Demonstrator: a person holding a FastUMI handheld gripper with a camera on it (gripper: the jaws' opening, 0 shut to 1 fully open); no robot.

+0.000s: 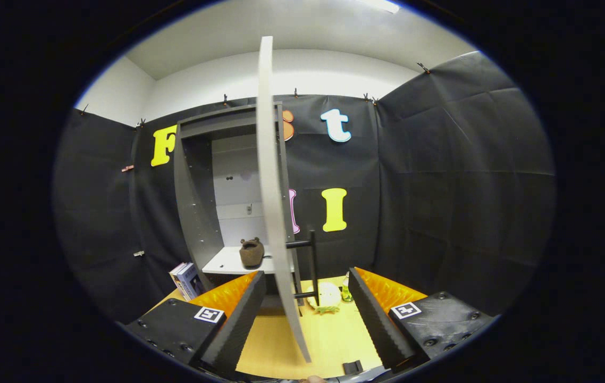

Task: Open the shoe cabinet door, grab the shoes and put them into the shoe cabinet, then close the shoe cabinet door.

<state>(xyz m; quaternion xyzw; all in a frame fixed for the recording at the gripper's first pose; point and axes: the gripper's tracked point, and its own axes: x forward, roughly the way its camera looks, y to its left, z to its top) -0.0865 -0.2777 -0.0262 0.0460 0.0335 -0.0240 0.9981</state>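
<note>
The dark shoe cabinet (196,213) stands against the booth wall with its door swung wide. The pale door (273,213) is edge-on to me and runs down between my fingers, closer to the left finger; I cannot tell if it touches that one. Its black bar handle (313,263) sticks out on the door's right side, just ahead of my fingertips. A brown shoe (251,251) sits on the white shelf (223,263) inside the cabinet, beyond the left finger. My gripper (307,272) is open, and neither finger presses on the door.
A few books (185,279) lean beside the cabinet's left foot on the wooden table (276,346). A pale round object (328,293), a green item (326,309) and a small bottle (345,292) lie just beyond the handle. A small black piece (353,367) lies near me.
</note>
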